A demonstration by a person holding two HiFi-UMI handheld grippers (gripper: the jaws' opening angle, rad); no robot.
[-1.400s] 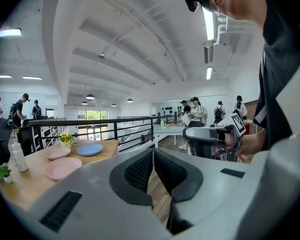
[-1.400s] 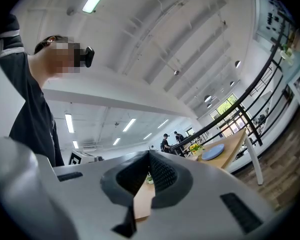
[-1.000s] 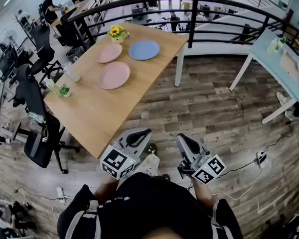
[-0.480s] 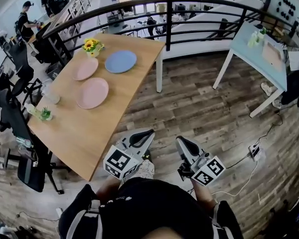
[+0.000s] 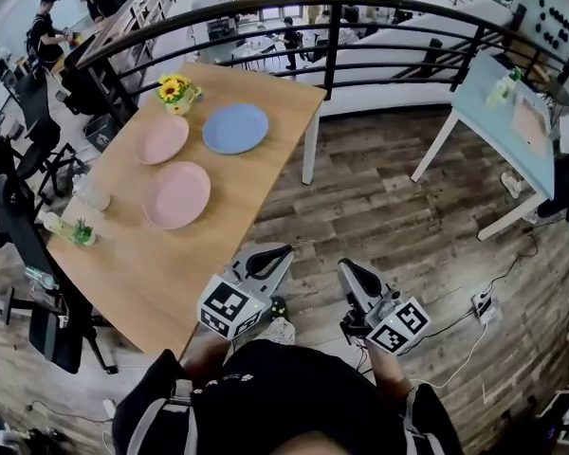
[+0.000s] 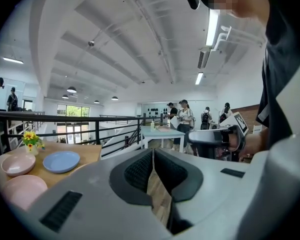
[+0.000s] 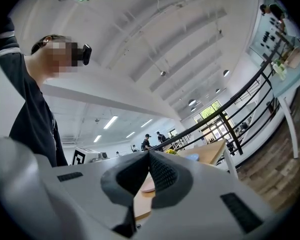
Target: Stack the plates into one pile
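Wooden tabletop [image 5: 171, 273] carries the blue plate [image 5: 235, 128] and two pink plates [image 5: 177, 194] beside the sunflower vase [image 5: 176, 91]. They look stiff, slick and breakable, so I'd pinch rims. Left tongs [image 5: 268, 254] and right tongs [image 5: 353, 273] are pressed together, empty.

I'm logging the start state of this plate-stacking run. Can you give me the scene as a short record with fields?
plates: three, lying apart, none stacked
blue plate: rightmost of the three
far pink plate: left of the blue plate, beside the flower vase
near pink plate: closest to the person
table: wooden, also bears a small potted plant
left claw: shut, empty, held near the body, short of the plates
right claw: shut, empty, over the floor
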